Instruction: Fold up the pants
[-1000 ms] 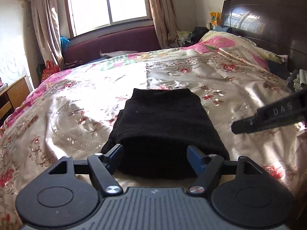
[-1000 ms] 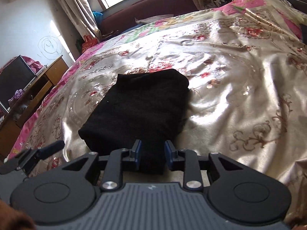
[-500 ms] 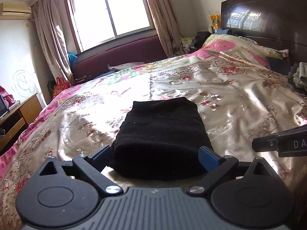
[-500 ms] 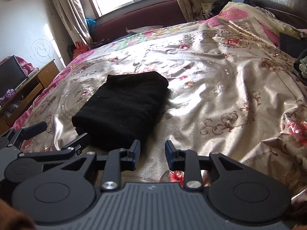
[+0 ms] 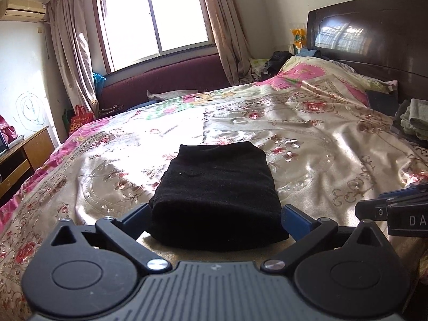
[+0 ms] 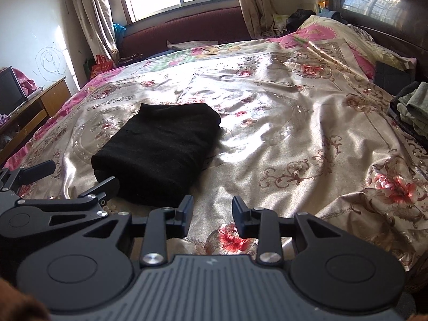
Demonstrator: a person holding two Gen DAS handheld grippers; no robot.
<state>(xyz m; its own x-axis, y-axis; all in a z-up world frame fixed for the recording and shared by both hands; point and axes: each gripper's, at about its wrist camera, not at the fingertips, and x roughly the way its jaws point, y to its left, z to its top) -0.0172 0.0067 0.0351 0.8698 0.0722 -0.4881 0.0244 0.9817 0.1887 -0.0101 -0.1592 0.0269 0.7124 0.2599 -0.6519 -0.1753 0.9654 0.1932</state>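
Note:
The black pants (image 5: 218,190) lie folded into a compact rectangle on the floral bedspread (image 5: 307,144). They also show in the right wrist view (image 6: 160,152). My left gripper (image 5: 215,215) is wide open just short of the bundle's near edge, one finger at each side, holding nothing. My right gripper (image 6: 212,211) is open and empty over bare bedspread, to the right of the pants. The left gripper's fingers (image 6: 104,187) show in the right wrist view at the bundle's near left corner.
A dark wooden headboard (image 5: 374,34) and pillows (image 5: 321,80) are at the right. Folded clothes (image 6: 412,109) are stacked at the right edge of the bed. A maroon sofa (image 5: 165,83) stands under the window. A wooden cabinet (image 6: 34,109) stands at the left.
Both grippers have pulled back from the folded pants and risen. The left gripper's fingers have opened wider. The right gripper has let go of the bundle's edge and shifted right.

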